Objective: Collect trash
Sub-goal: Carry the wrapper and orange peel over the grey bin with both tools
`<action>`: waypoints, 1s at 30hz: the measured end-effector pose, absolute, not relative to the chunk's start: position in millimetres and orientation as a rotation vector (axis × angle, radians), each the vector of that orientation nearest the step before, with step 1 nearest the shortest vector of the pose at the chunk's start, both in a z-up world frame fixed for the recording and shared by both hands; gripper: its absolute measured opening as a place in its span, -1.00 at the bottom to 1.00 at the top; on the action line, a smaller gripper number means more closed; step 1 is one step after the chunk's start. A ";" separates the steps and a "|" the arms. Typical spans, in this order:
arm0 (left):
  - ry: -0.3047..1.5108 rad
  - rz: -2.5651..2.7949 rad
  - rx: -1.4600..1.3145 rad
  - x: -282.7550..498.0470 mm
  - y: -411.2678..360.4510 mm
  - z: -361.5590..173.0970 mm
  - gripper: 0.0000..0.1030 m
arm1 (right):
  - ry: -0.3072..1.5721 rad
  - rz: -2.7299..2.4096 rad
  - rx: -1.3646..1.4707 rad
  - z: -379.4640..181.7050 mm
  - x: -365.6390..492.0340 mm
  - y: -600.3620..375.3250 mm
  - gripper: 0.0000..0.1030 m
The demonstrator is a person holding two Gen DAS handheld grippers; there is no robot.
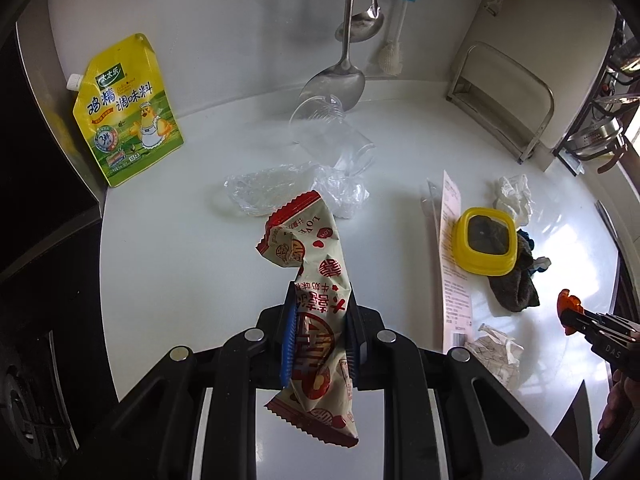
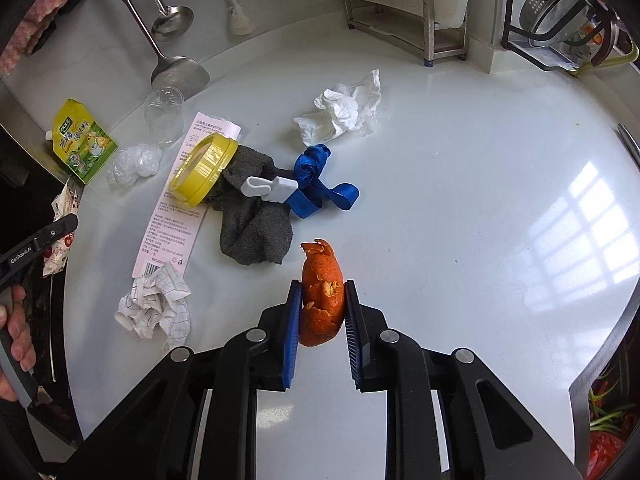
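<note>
My left gripper (image 1: 320, 320) is shut on a red and cream snack wrapper (image 1: 316, 280) and holds it above the white counter (image 1: 180, 260). My right gripper (image 2: 322, 312) is shut on an orange peel (image 2: 323, 300), above the counter (image 2: 460, 200). On the counter lie a crumpled white tissue (image 2: 344, 108), a checked crumpled paper (image 2: 154, 304), a pink paper strip (image 2: 176, 208), crumpled clear plastic (image 1: 280, 190) and a tipped clear cup (image 1: 328, 136). The right gripper and its peel show at the right edge of the left wrist view (image 1: 568, 308).
A yellow seasoning pouch (image 1: 128, 112) leans at the back left. A yellow lid (image 2: 202, 170), a grey sock (image 2: 252, 216), a blue strap (image 2: 316, 184) and a white clip (image 2: 268, 190) lie mid-counter. Ladles (image 1: 352, 52) hang on the back wall. A metal rack (image 2: 404, 12) stands behind.
</note>
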State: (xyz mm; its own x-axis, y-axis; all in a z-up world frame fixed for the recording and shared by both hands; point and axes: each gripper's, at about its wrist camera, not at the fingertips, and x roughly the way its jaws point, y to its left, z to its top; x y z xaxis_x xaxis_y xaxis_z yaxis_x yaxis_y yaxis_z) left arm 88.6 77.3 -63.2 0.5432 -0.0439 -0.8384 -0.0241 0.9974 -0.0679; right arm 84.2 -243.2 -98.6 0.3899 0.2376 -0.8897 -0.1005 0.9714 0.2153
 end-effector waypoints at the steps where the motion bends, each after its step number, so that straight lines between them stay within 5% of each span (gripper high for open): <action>1: 0.992 -0.020 -0.075 85.2 72.4 -59.7 -0.61 | 1.144 0.221 0.139 -94.4 79.3 -244.5 -0.61; 30: 1.028 -0.215 -0.095 -88.1 -93.9 -32.1 -0.60 | 1.148 0.380 0.126 -67.0 -118.8 -316.3 -0.61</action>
State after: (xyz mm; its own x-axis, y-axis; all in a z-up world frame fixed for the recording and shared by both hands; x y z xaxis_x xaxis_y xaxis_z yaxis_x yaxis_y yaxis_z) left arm -88.1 -93.9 -32.1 0.4975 -0.2219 -0.8386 0.1325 0.9748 -0.1793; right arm -118.8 -316.3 -67.0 0.3548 0.3566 -0.8643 -0.2291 0.9294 0.2894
